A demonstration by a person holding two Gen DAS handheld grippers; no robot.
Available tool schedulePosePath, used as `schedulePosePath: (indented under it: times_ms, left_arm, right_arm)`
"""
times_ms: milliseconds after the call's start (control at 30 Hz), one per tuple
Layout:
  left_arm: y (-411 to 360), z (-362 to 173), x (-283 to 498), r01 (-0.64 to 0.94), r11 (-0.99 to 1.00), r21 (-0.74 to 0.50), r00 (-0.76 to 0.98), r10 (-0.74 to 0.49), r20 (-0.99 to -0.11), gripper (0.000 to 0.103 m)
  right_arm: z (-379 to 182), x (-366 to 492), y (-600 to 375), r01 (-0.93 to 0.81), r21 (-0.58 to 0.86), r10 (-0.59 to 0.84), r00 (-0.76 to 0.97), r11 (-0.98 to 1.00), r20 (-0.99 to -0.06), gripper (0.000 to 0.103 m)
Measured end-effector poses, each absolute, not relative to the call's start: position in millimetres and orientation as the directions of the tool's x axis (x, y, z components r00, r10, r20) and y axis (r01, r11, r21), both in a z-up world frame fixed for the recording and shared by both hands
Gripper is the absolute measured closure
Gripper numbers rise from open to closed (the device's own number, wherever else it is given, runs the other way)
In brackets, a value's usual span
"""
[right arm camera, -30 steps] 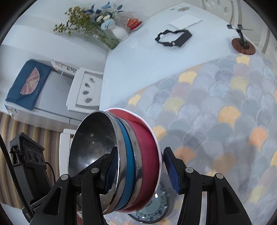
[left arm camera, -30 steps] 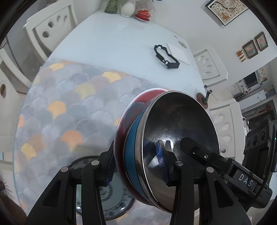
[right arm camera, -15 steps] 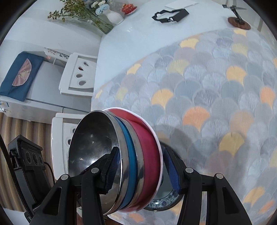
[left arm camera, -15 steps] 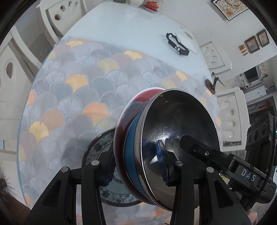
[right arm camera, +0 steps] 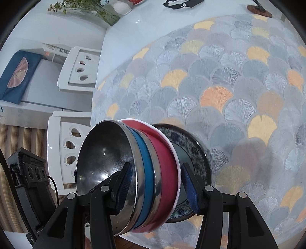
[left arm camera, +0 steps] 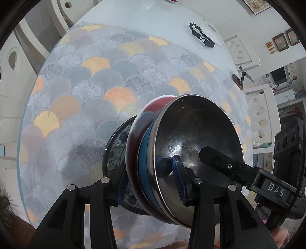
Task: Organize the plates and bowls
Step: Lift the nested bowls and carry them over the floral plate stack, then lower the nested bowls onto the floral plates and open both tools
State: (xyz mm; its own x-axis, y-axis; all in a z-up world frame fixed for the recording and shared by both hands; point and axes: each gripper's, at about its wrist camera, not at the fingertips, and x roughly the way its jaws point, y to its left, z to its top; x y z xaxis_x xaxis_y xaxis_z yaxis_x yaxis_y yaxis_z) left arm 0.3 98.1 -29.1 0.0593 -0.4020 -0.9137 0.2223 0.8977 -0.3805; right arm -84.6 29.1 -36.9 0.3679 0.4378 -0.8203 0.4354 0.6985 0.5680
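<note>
A nested stack of bowls hangs tilted over the table: a steel bowl (left arm camera: pixel 197 134) on top, then a blue one (right arm camera: pixel 145 162), another steel one and a red bowl (right arm camera: pixel 164 153) at the bottom. My left gripper (left arm camera: pixel 151 183) is shut on one side of the stack, one pad inside the steel bowl and one under the red bowl. My right gripper (right arm camera: pixel 156 187) clamps the opposite side the same way. Just below the stack a dark patterned plate (right arm camera: pixel 191 153) lies on the tablecloth, partly hidden by the bowls (left arm camera: pixel 116 149).
A fan-patterned cloth (left arm camera: pixel 95 86) covers the near part of the round white table (left arm camera: pixel 153 21). White chairs (right arm camera: pixel 80 67) stand around it. A black frame-like object (left arm camera: pixel 202 36), a small wooden stand (right arm camera: pixel 260 9) and a vase of flowers (right arm camera: pixel 95 9) sit at the far side.
Both grippers have come down and across the table with the bowl stack. The patterned plate, earlier at the bottom edge, now lies directly behind the stack and looks larger.
</note>
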Motion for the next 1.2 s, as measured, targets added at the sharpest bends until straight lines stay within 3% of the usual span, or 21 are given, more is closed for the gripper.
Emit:
schedulePosePath:
  times_ms: [1000,1200]
  left_arm:
    - [101,-44,-10,0.254,0.901,-0.351,0.052,-0.375,-0.926,0.063]
    - [119,-7,-22,0.28,0.901,-0.332,0.09,-0.368,-0.925,0.061]
  right_arm:
    - [-55,-82,37,0.359,0.545,0.451,0.314,0.758,-0.835,0.053]
    - [-28,-95,29,0.264,0.542,0.451,0.335,0.798,-0.827,0.053]
